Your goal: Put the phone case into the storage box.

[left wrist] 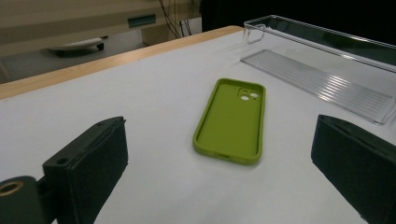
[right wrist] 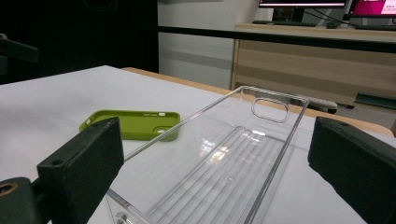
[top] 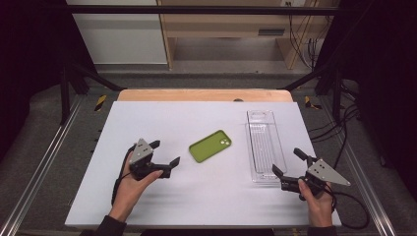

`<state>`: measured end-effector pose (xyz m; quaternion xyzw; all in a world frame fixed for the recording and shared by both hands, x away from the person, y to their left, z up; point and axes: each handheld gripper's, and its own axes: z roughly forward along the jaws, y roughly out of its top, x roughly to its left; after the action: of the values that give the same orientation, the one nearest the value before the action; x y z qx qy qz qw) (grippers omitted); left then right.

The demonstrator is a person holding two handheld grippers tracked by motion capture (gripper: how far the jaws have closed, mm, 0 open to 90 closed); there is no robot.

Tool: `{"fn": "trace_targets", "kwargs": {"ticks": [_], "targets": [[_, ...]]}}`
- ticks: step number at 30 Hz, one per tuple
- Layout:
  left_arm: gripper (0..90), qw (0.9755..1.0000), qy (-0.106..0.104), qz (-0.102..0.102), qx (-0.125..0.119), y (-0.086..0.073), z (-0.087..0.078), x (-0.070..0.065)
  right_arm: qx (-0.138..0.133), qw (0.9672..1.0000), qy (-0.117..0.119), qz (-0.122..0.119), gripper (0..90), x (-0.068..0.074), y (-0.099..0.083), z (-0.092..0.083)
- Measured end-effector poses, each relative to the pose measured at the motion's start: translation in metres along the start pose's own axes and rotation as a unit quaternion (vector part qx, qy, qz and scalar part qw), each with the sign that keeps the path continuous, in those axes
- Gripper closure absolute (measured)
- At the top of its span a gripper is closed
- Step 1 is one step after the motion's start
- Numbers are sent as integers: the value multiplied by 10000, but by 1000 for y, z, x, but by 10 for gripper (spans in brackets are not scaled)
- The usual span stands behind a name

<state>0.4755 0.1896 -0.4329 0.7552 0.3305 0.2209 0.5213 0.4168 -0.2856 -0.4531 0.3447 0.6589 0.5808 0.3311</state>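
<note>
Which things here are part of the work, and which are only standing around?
Part of the work:
- green phone case, open side up
- clear plastic tray, empty
- left gripper, open
- right gripper, open

Only around:
- white table
- wooden cabinet behind it

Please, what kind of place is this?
Probably a lab or office set up for recording: a white table inside a black frame, loose cables by a wooden desk, and monitors behind.

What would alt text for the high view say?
A green phone case lies mid-table beside a clear tray. Two hands hold open claws, the left claw near the case, the right claw at the tray's near end.
</note>
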Motion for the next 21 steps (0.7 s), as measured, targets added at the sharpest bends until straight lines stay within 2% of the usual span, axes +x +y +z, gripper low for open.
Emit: {"fn": "trace_targets", "kwargs": {"ticks": [2,3,5,6,8,15,21], "targets": [[34,10000,-18,-12,21,3,5,-1,-18,10000,-20,23,37,0,0,1],[34,10000,-56,-1,50,7,13,-2,-27,10000,-9,23,37,0,0,1],[35,9998,-94,120,155,12,23,-5,-20,10000,-15,29,37,0,0,0],[36,9994,-168,181,232,17,34,-9,-24,10000,-12,53,37,-1,0,0],[36,9990,-234,237,296,20,40,-11,-31,10000,-12,66,37,-1,0,-1],[39,9979,-291,277,506,25,49,-10,1,10000,6,45,37,0,0,0],[40,9965,-362,324,685,30,58,-10,17,9999,-72,84,39,0,-1,0]]}}
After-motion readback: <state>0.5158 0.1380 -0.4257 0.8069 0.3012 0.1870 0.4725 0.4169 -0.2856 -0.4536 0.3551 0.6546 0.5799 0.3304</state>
